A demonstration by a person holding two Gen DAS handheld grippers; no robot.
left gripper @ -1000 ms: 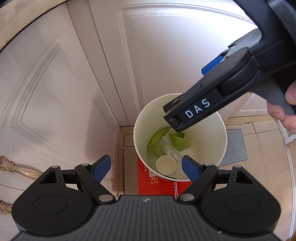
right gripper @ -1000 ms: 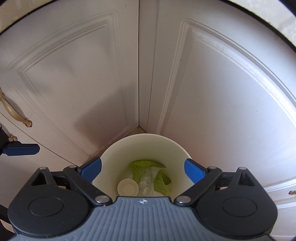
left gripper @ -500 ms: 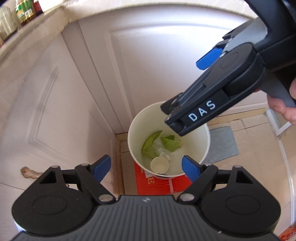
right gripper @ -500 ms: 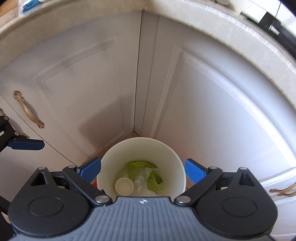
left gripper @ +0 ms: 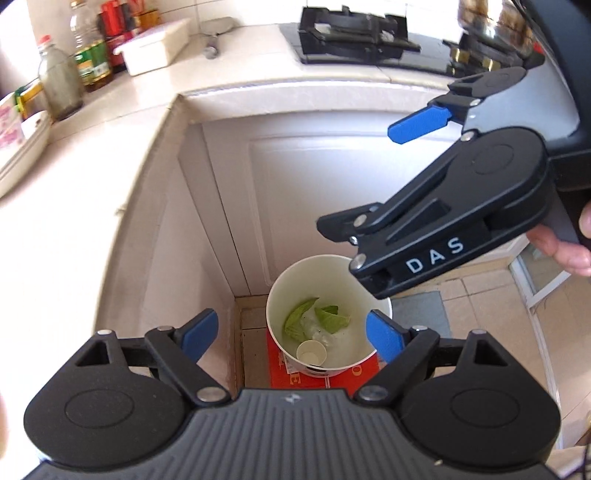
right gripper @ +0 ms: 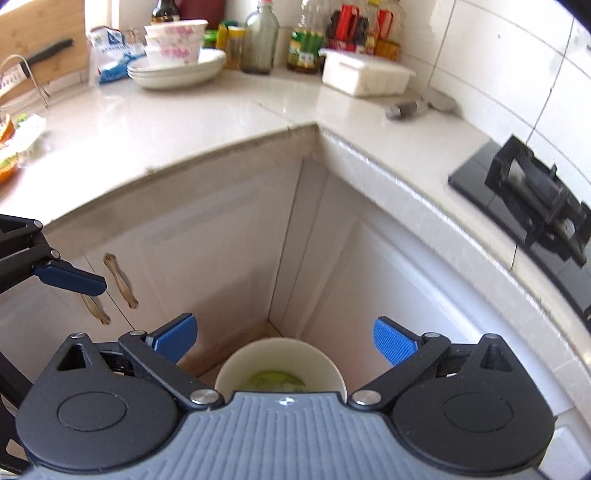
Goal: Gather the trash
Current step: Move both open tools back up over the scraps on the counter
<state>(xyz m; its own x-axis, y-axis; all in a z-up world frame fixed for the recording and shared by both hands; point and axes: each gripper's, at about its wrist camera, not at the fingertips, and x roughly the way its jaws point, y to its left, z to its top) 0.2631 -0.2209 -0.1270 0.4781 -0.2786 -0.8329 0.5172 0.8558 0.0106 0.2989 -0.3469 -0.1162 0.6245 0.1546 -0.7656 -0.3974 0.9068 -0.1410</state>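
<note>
Both grippers have risen well above the bin (left gripper: 328,314) since a second ago: the cabinet doors that filled each view have dropped away and the countertop (left gripper: 110,155) with its bottles, dishes and the stove (left gripper: 354,27) now shows over the corner.

My left gripper (left gripper: 291,334) hangs over the white bin on the floor in the cabinet corner; its blue pads are spread wide, have just been opening a touch further, and nothing is between them. My right gripper (right gripper: 284,341) is likewise spread and empty, looking down at the bin's rim with the green scraps just showing inside.

What is already collected lies at the bottom of the bin: two green leaves (left gripper: 314,319), a small paper cup (left gripper: 312,356) lying open-mouth up, and something clear and crumpled between them that I cannot identify. All of it looks light and soft; the leaves would tear or slip if pinched hard, and the cup would crush, so I would take it by its rim with a gentle squeeze.

I judge that this drop is done and the next piece of trash must be sought up on the counter. From here I cannot tell which item up there counts as trash.
</note>
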